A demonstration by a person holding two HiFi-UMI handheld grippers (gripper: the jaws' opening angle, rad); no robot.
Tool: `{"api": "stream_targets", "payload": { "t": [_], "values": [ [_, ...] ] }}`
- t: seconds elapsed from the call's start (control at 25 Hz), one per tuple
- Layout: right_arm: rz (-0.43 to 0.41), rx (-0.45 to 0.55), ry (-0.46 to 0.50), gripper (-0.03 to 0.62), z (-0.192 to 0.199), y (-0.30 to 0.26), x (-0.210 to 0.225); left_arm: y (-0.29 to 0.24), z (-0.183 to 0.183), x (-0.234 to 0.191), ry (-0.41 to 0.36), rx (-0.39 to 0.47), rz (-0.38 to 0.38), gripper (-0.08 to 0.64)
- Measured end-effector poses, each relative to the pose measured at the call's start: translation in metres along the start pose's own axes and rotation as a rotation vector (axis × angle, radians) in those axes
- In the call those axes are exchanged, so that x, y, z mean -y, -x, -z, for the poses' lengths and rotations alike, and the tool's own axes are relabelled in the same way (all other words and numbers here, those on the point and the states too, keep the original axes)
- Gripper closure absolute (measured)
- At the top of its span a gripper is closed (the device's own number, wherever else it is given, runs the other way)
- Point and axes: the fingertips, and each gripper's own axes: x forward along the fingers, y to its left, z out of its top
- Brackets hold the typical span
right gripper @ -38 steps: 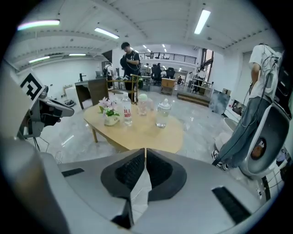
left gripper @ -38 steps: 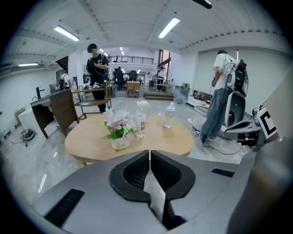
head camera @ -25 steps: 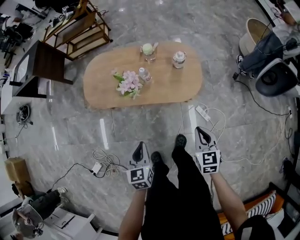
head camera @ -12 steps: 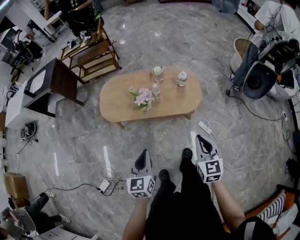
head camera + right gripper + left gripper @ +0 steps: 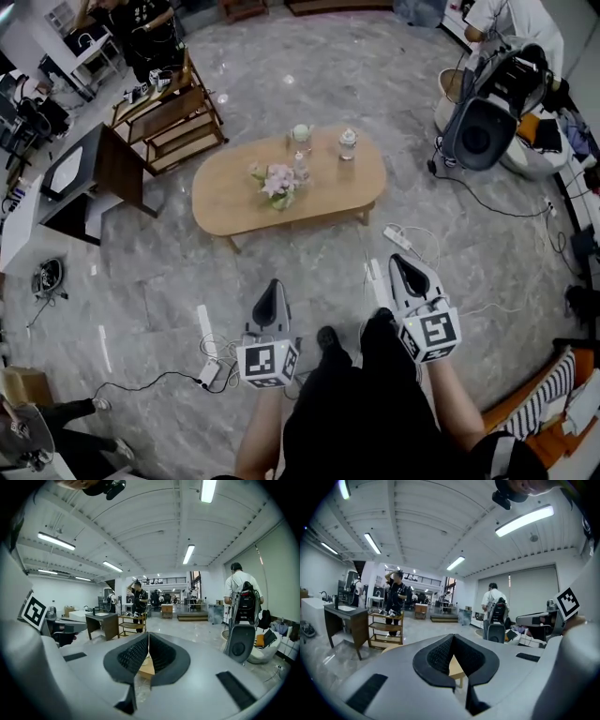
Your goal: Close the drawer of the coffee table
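Observation:
The oval wooden coffee table point(image 5: 319, 192) stands on the marble floor, well ahead of me. It carries a bunch of pink flowers point(image 5: 277, 180), a glass cup point(image 5: 300, 136) and a lidded jar point(image 5: 348, 142). No drawer front shows from this angle. My left gripper point(image 5: 273, 285) and right gripper point(image 5: 400, 260) are held side by side above my legs, far short of the table, both pointing at it. Each is shut with nothing between its jaws. In the left gripper view the gripper point(image 5: 452, 637) frames a piece of the table point(image 5: 457, 670); the right gripper point(image 5: 148, 634) frames the table point(image 5: 146, 667) too.
A wooden shelf rack point(image 5: 169, 117) and a dark desk point(image 5: 89, 173) stand to the table's left. Power strips with cables lie on the floor point(image 5: 398, 239) and near my feet point(image 5: 208, 373). A person stands by a rolling rig point(image 5: 480, 131) at the upper right.
Both grippers have risen towards the head camera and look larger. The view has pulled back, so the table now looks smaller and farther off. Both stay shut.

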Motion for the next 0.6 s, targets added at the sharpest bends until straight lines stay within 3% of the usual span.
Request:
{"api": "stream_targets", "payload": {
  "t": [0.2,0.48,0.6],
  "values": [
    [-0.041,-0.012,-0.039,0.578,0.002,0.032,0.0,0.021,-0.02,0.012,0.002,0.04,0.001,0.548],
    [-0.082,0.026,-0.123,0.58,-0.005,0.055,0.001,0.035,-0.025,0.033,0.056,0.059,-0.013,0.548],
    [-0.096,0.055,-0.128,0.58,-0.011,0.065,0.004,0.038,-0.023,0.053,0.041,0.062,0.006,0.548]
  ]
}}
